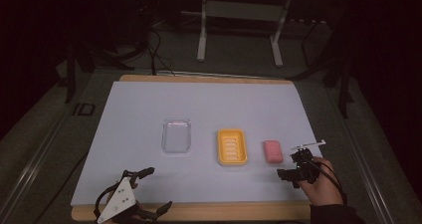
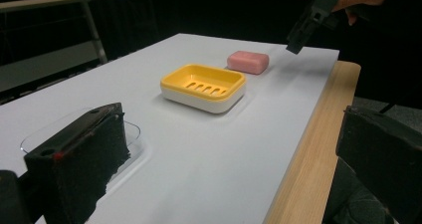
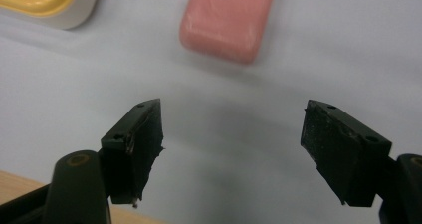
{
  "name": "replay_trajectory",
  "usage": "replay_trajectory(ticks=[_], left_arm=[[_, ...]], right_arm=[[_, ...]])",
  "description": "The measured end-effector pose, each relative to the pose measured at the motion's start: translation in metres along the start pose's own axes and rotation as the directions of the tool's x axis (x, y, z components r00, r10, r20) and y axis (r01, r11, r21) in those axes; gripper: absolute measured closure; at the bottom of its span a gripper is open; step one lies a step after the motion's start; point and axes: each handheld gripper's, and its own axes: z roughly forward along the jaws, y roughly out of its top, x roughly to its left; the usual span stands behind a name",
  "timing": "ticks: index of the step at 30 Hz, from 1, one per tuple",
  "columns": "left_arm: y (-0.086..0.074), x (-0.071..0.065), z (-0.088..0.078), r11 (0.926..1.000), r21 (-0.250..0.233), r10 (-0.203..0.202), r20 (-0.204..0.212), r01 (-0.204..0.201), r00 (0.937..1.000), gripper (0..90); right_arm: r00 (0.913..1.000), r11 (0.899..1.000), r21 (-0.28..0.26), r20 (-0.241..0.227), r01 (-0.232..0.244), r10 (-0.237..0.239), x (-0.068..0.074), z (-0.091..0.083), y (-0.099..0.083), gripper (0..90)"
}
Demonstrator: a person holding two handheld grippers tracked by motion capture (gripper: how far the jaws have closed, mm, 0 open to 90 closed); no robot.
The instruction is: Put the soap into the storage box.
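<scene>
A pink soap bar (image 1: 272,151) (image 2: 248,61) (image 3: 226,20) lies flat on the white sheet, just right of a yellow soap dish (image 1: 232,146) (image 2: 204,87) (image 3: 45,2). My right gripper (image 1: 290,165) (image 3: 234,144) hovers close in front of the bar, open, with only bare sheet between its jaws. From the left gripper view it hangs above the table's far end (image 2: 308,20). My left gripper (image 1: 159,187) (image 2: 229,159) rests at the near left edge, its jaws wide open and empty.
A clear plastic tray (image 1: 176,135) (image 2: 132,132) sits left of the dish. The white sheet (image 1: 149,104) covers a wooden board whose edge (image 1: 199,211) shows along the front. Metal table legs (image 1: 201,35) stand on the dark floor beyond.
</scene>
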Motion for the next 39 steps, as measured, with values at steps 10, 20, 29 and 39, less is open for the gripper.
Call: replay_trajectory(ticks=[10,20,29,39], left_arm=[[0.000,0.000,0.001,1.0000,0.008,0.000,0.000,0.000,1.0000,0.3],[0.000,0.000,0.001,0.9999,0.013,0.002,0.000,-0.002,1.0000,0.2],[0.000,-0.001,0.001,1.0000,0.006,-0.004,0.004,0.004,1.0000,0.3],[0.000,-0.002,0.002,0.9999,0.010,-0.004,0.008,0.004,1.0000,0.3]], right_arm=[[0.9948,0.981,0.163,0.019,-0.102,0.101,0.004,0.002,0.002,24.8],[0.9882,0.936,0.322,-0.008,-0.142,0.153,0.012,0.005,0.011,17.3],[0.9891,0.933,0.331,0.008,-0.141,0.147,0.015,0.005,0.028,14.0],[0.9851,0.950,0.265,-0.010,-0.163,0.171,0.012,0.008,0.059,13.1]])
